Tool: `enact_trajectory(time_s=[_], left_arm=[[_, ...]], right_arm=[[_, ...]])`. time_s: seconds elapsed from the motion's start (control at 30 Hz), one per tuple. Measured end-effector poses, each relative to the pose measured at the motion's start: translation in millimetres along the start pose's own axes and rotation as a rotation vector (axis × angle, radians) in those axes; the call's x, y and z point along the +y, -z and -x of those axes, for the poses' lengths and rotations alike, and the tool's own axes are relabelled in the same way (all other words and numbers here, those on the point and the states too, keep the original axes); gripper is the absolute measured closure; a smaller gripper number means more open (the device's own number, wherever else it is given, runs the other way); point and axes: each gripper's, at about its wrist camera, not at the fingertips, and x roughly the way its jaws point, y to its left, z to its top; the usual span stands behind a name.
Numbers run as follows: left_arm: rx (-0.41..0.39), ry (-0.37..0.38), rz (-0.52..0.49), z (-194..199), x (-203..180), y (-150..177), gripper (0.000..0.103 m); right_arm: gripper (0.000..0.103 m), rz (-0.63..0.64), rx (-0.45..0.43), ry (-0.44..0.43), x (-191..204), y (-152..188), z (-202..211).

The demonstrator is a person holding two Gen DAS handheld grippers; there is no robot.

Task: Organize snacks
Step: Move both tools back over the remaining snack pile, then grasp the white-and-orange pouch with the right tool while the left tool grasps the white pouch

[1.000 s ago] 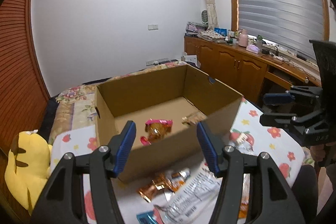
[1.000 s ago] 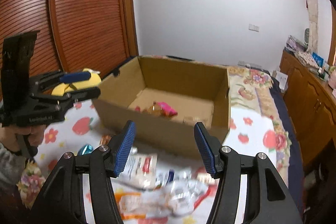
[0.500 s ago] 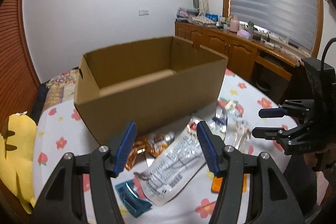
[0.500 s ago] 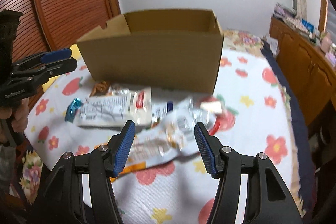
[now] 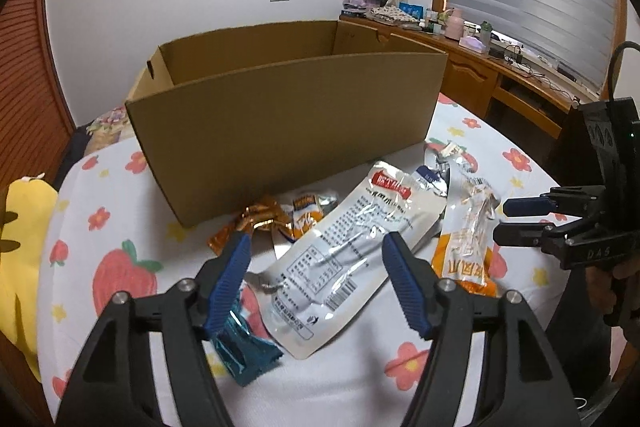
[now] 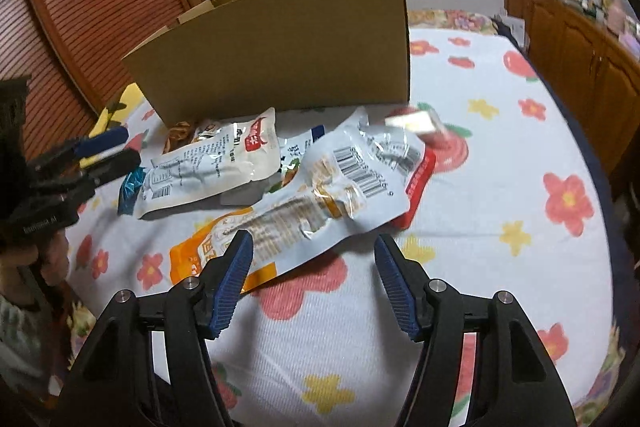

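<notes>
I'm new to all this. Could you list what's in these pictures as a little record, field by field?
place: table with a flowered cloth
container: open cardboard box, upright at the back
loose snacks: heap in front of the box, none held
largest items: white pouch; clear and orange pouch
small items: teal wrapper, gold wrapper
left gripper: jaws open, above the white pouch
right gripper: jaws open, near the clear and orange pouch
nearby: yellow plush at the left edge

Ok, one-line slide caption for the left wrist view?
Open left gripper poised above a white snack packet lying before the cardboard box.
</notes>
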Motion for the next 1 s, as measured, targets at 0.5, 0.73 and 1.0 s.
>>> enact_trajectory(time_s=[0.5,0.73,1.0], left_arm=[[0.01,0.008,0.01,-4.1,2.4,5.9,0.031],[0.022,0.016,0.002,-8.1,0.6,7.2,0.031],[0.031,0.027,-0.025,-11.3,-5.4,5.8,0.031]], right_arm=[[0.037,-0.077,-0.007,-0.042,-1.1,-20.6,-18.5],[0.033,-0.057,-0.009,-0.003,8.7,-27.1,-30.5],[0.032,0.022,-0.01,0.068,21.5,-20.4,-40.9]])
